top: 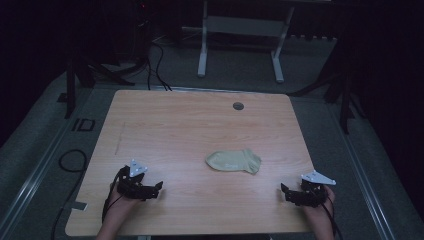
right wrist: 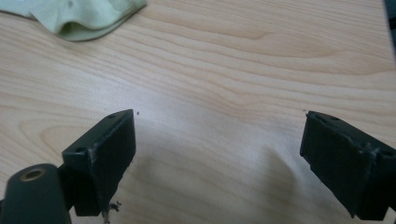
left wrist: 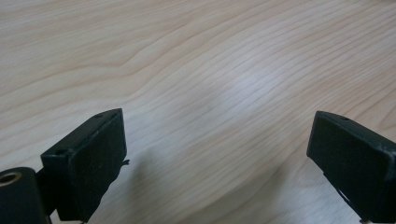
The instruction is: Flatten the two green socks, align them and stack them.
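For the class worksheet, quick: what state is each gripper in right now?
Left gripper: open, holding nothing, jaws wide apart over bare table.
Right gripper: open, holding nothing; the sock lies apart from it.

Dim room, grey floor (top: 35,145), white-legged desk frame (top: 202,50) beyond the table (top: 175,125).

Light wooden table (top: 175,125), pale green sock (top: 233,161) lying flat right of centre, small grey grommet (top: 238,106)

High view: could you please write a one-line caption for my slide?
A pale green sock lies on a wooden table between the open left gripper and right gripper.
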Motion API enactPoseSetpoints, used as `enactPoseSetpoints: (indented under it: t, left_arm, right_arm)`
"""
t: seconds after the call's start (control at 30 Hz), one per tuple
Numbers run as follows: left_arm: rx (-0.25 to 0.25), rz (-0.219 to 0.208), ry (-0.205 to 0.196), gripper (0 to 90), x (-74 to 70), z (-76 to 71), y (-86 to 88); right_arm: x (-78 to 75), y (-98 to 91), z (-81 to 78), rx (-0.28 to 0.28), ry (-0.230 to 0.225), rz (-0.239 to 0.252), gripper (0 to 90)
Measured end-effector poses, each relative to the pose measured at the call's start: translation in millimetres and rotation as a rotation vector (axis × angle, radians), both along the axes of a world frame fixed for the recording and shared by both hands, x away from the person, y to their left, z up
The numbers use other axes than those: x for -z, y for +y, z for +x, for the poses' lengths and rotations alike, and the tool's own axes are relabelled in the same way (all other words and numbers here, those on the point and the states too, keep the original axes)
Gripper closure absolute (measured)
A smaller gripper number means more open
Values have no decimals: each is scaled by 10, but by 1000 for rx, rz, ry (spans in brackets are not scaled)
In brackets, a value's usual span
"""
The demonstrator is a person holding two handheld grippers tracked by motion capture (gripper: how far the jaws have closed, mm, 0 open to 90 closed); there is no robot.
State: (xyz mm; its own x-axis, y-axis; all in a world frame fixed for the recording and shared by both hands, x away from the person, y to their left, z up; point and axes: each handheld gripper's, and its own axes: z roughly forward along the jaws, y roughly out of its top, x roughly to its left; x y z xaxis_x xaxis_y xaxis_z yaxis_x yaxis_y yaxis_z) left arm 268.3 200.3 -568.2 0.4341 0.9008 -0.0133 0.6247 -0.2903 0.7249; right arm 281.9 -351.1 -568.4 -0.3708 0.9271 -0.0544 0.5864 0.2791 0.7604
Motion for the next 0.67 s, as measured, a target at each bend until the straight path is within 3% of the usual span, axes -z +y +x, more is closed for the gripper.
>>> enactPoseSetpoints:
  t: [0.1,0.37,0.4,0.67]
  left_arm:
    - [-29,-28,-7,46,1,-86,91]
    - [-115,-33,-16,46,58,-282,284]
    - [-122,-29,-15,47,66,-306,297]
    - [-142,46,-21,46,116,-466,300]
  right_arm:
    - [3,10,-49,18,-22,-17,103]
    - [15,-11,-55,45,-41,-28,103]
    - [17,-12,-55,57,-56,-52,103]
    - [21,-50,-36,89,-55,-42,103]
